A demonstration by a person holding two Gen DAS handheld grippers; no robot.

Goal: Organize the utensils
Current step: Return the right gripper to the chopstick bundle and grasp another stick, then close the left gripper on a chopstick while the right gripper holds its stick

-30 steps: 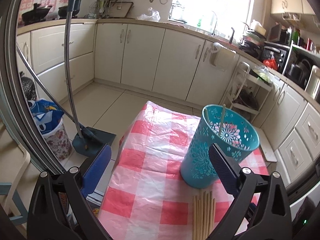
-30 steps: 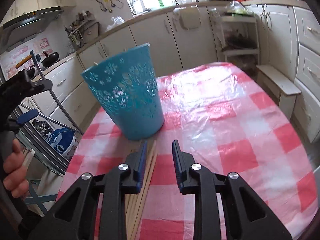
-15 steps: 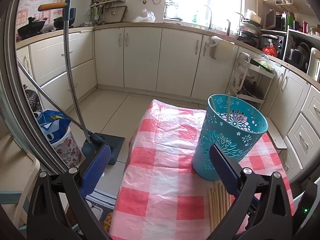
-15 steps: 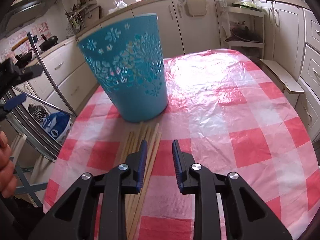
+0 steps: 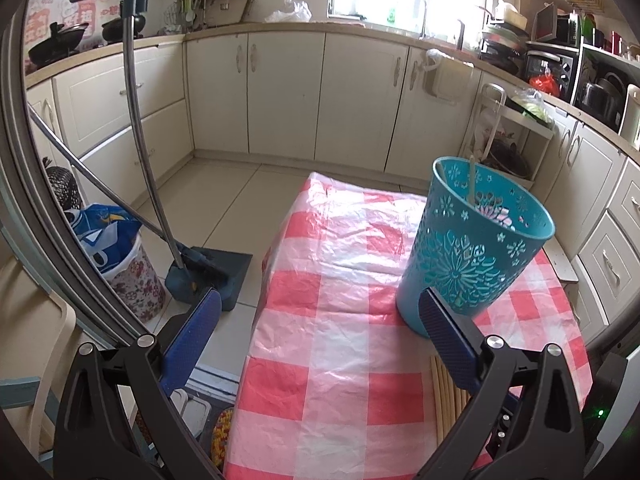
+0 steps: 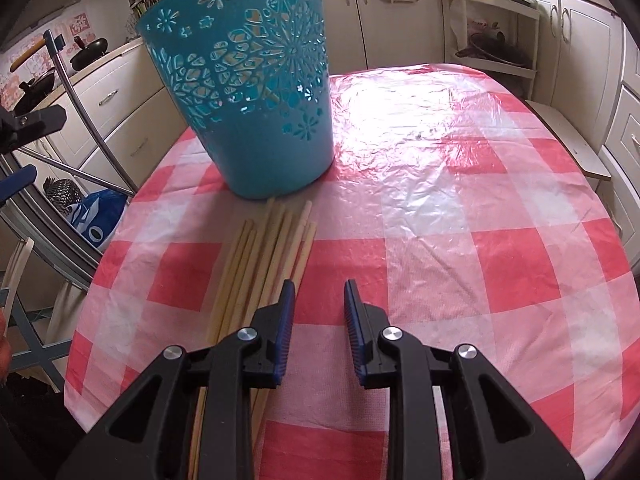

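Chopsticks lie bundled on the checked counter, tips touching the teal bin at 12 o'clock. The right gripper hangs at their 3 o'clock, slightly parted, empty. The left gripper gapes wide, empty.

A red-and-white checked tablecloth carries a teal basket and wooden chopsticks.

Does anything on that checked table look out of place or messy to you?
Mostly the chopsticks: a loose bundle lies flat on the tablecloth just in front of the teal basket, fanned out rather than standing inside it. One stick already leans in the basket. Nothing looks spilled or broken.
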